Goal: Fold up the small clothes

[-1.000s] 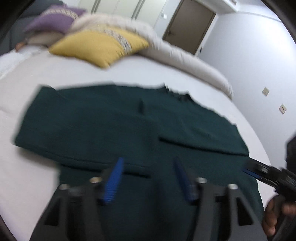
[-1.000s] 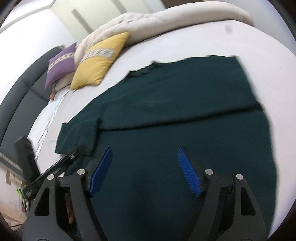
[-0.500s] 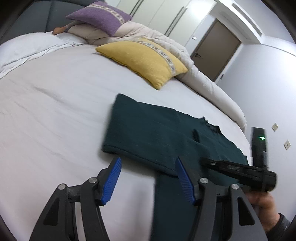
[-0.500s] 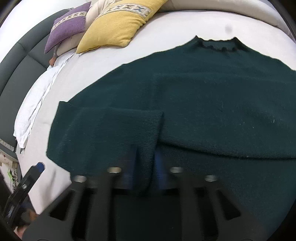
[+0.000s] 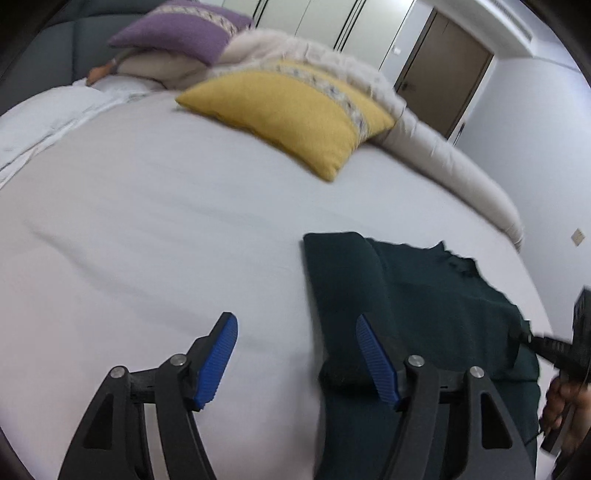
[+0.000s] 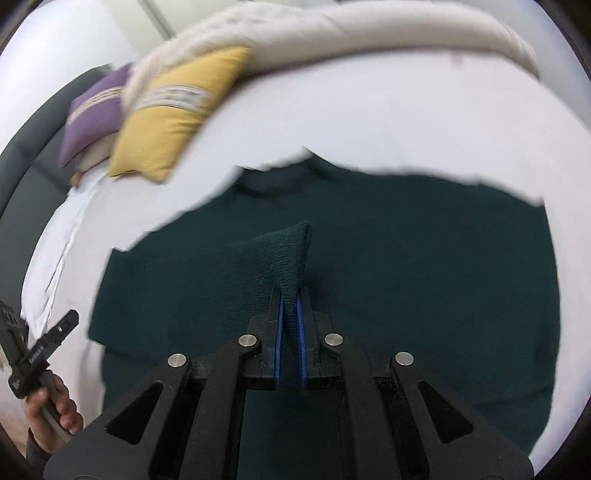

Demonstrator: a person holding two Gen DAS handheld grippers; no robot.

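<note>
A dark green knit sweater [image 6: 406, 258] lies flat on the white bed sheet [image 5: 147, 221]. My right gripper [image 6: 290, 299] is shut on a sleeve cuff [image 6: 291, 251], which stands up in a peak above the sweater's body. In the left wrist view the sweater [image 5: 424, 314] fills the lower right. My left gripper [image 5: 295, 354] hangs over the sweater's left edge with its jaws opening. Between them is mostly sheet, and the right fingertip [image 5: 373, 358] overlaps the fabric edge without pressing on it.
A yellow pillow [image 5: 291, 114] and a purple pillow [image 5: 181, 29] lie at the head of the bed, by a rolled beige duvet [image 5: 443, 158]. A dark padded headboard [image 6: 26, 158] curves on the left. A brown door [image 5: 443, 66] stands behind. A hand [image 6: 55, 410] holds the left gripper's handle.
My right gripper has shut on the sleeve cuff and raised it. The left gripper has slid left off the sweater's body to its left edge, now mostly over the sheet.
</note>
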